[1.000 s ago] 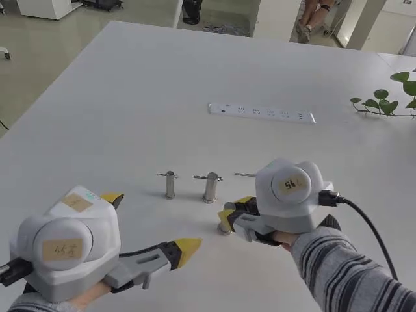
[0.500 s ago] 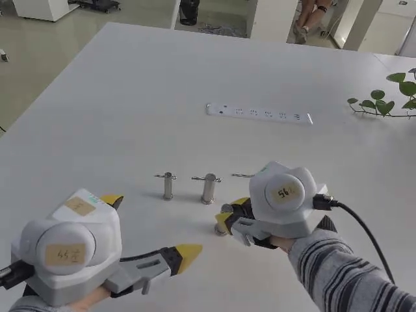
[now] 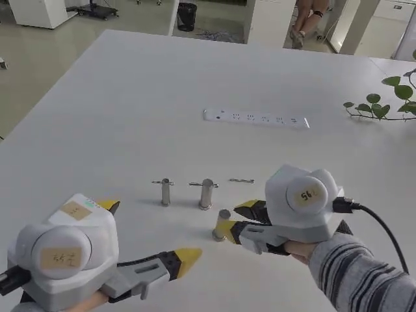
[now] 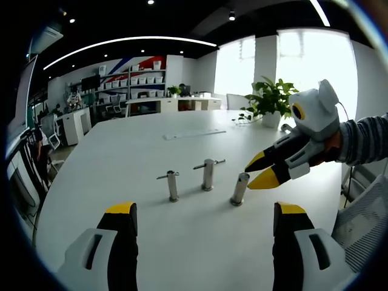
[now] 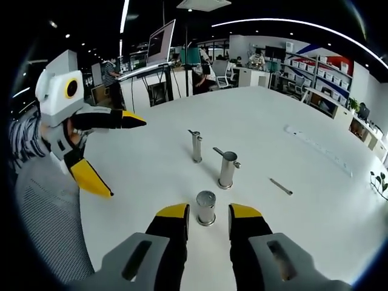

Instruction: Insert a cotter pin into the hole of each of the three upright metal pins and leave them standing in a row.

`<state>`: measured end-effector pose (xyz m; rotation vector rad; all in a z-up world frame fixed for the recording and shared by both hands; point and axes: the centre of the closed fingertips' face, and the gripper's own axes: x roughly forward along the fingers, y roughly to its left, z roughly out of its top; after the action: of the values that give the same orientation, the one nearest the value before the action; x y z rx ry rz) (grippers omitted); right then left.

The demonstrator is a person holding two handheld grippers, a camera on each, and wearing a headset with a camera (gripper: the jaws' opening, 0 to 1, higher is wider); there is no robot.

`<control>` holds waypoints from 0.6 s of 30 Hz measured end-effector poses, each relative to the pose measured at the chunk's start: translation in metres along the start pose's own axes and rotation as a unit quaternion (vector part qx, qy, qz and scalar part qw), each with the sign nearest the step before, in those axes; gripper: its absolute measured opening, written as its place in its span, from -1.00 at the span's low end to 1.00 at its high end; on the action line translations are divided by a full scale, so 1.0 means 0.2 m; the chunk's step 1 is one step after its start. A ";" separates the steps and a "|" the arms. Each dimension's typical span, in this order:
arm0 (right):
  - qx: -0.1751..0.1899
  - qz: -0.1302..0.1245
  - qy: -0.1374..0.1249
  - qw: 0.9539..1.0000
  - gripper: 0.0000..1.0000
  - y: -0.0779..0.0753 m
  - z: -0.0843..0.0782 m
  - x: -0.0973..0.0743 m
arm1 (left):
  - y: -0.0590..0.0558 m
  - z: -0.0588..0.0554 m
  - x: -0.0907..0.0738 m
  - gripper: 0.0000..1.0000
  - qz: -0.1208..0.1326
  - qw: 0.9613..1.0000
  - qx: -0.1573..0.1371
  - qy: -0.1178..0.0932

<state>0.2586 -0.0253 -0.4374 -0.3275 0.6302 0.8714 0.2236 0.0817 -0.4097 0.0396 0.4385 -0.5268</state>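
Jaws narrowly parted on right gripper [image 3: 238,218], tips flanking a short upright silver metal pin [image 5: 206,209] with flat round top; spread wide on left gripper [image 4: 205,212].

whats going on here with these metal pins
A person at a white table holds a gripper in each hand. The far-left pin and the middle pin already carry cotter pins. The right gripper has its open jaws at the third pin, which is bare; a loose cotter pin lies nearby. The left gripper hovers open and empty.
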 end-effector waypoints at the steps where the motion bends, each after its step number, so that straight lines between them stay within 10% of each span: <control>1: 0.000 0.005 0.002 1.000 -0.57 -0.01 -0.01 -0.01 | 0.00 0.00 0.00 0.85 0.000 1.000 0.000 0.000; 18: -0.047 0.029 0.052 0.997 -0.58 -0.27 -0.04 -0.04 | 0.04 0.03 0.00 0.88 0.004 1.000 0.006 0.002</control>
<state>0.2954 -0.0672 -0.4373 -0.4430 0.6995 0.9462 0.2294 0.0876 -0.4053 0.0540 0.4391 -0.5223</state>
